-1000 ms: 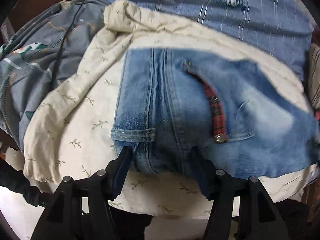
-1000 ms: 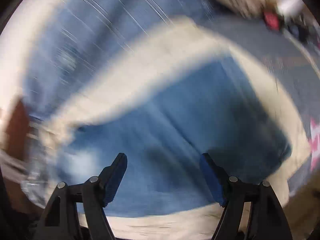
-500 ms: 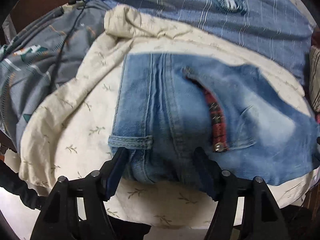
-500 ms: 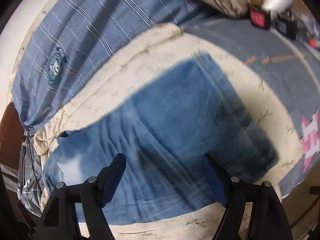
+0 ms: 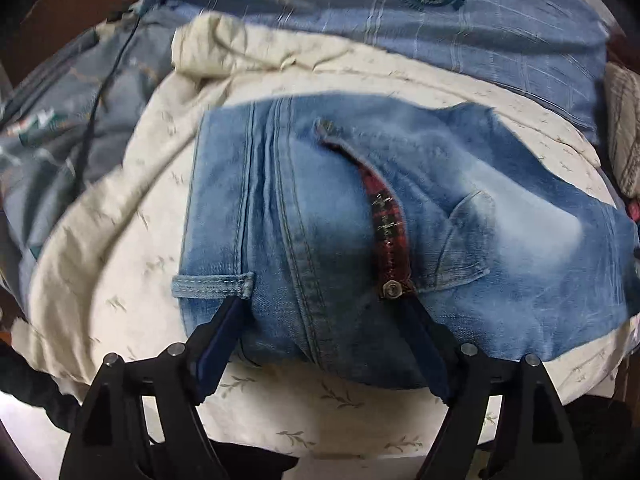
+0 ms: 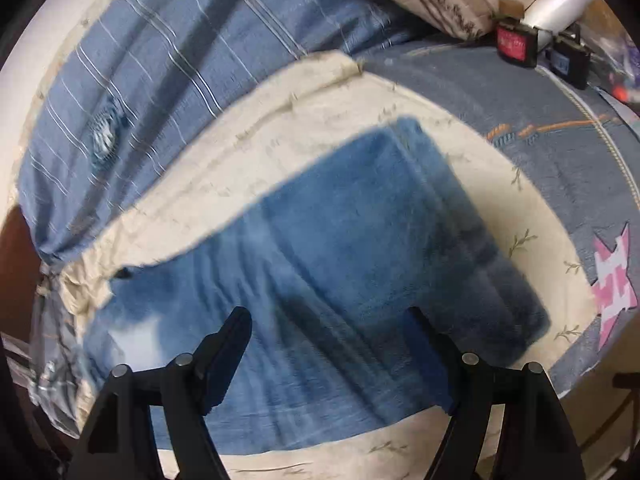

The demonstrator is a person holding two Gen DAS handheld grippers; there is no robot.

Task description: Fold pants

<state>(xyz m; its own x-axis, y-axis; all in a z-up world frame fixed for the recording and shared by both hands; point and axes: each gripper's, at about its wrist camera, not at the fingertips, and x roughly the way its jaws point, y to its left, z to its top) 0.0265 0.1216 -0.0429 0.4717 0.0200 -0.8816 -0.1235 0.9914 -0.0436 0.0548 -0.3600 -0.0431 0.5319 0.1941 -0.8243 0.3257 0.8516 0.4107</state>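
Faded blue denim pants (image 5: pixel 360 216) lying flat on a cream leaf-print sheet (image 5: pixel 120 264) spread over the bed, waistband end toward the left wrist camera, legs running off toward the right wrist view (image 6: pixel 320 280). Already laid in a long band, by the look of it, with the far end stacked in a darker doubled layer.

Left gripper (image 5: pixel 324 312) low over the waistband edge, jaws wide, straddling the centre seam between the belt loop (image 5: pixel 214 282) and the metal rivet (image 5: pixel 391 290) at the foot of the red plaid pocket lining (image 5: pixel 386 224); nothing held. Right gripper (image 6: pixel 332 320) above the leg section, jaws likewise wide and empty (contact with the cloth not determinable, given the blur).

Risks, as judged:
- Pinching only the top layer, so the under layer drags and the fold skews.
- Catching the cream sheet together with the denim, since it lies loose and rumpled just under the near edge.
- Snagging a fingertip on the belt loop or rivet and twisting the waistband.
- Uneven lift between the two ends, leaving a diagonal crease.

Room to move: a fair margin of sheet on the near and left sides of the pants; a blue striped pillow (image 5: pixel 440 40) close beyond the far edge; grey patterned bedding (image 6: pixel 560 132) past the leg end, with small dark boxes (image 6: pixel 516 46) well apart near the back.
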